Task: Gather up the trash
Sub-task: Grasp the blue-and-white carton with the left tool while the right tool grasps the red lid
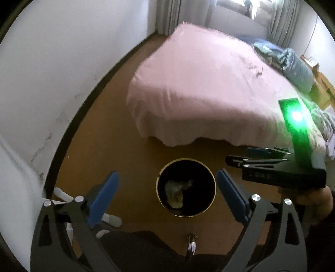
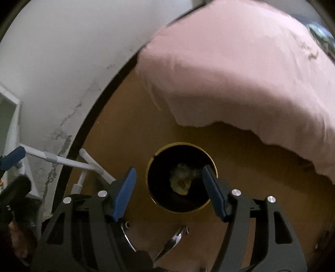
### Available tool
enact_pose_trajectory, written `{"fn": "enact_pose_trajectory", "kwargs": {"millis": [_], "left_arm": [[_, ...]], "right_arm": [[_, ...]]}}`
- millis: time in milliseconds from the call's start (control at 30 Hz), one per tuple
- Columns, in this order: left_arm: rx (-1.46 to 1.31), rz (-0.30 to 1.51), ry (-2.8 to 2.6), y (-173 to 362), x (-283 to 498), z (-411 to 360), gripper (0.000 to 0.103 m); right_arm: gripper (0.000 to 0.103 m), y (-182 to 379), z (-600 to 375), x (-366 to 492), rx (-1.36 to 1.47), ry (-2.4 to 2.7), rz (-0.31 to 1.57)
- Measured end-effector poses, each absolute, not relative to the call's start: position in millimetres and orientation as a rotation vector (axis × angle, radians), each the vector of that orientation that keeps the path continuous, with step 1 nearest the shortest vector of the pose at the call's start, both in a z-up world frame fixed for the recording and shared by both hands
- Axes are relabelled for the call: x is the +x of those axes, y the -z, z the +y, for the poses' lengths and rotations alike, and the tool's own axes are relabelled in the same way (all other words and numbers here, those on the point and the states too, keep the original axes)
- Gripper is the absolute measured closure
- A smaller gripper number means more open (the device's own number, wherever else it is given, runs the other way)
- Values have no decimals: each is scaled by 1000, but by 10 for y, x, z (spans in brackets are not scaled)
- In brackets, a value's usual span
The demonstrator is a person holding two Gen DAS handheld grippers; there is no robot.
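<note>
Left wrist: bed (image 1: 201, 87) beyond bin (image 1: 186, 187)

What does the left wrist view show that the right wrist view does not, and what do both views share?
Only the left wrist view shows the window curtains, the blue bedding at the far end of the bed, and the right gripper with its green light.

Only the right wrist view shows a white frame edge by the wall and the left gripper at its side.

Both show the round black bin with crumpled trash inside, the pink bed, the brown floor and the white wall.
</note>
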State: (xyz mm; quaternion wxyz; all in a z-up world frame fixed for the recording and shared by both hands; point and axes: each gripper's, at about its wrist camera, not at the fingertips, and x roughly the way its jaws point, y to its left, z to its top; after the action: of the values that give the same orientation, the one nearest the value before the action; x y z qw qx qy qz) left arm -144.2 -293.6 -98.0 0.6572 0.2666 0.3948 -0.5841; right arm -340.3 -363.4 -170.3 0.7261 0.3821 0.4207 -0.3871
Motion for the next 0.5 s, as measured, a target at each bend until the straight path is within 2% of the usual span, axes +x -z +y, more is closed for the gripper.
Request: {"fn": "enact_pose_trajectory", "kwargs": {"millis": [67, 267, 500], "left_arm": [[536, 870, 1300, 691, -1266, -2670, 8], [361, 769, 1121, -78, -589, -1519, 7], [287, 720, 740, -424, 85, 273, 7]], "right_arm": [[33, 1405, -3528, -3208, 759, 829, 898], [32, 582, -2975, -2293, 527, 652, 810], [31, 152, -1744, -925, 371, 192, 785]]}}
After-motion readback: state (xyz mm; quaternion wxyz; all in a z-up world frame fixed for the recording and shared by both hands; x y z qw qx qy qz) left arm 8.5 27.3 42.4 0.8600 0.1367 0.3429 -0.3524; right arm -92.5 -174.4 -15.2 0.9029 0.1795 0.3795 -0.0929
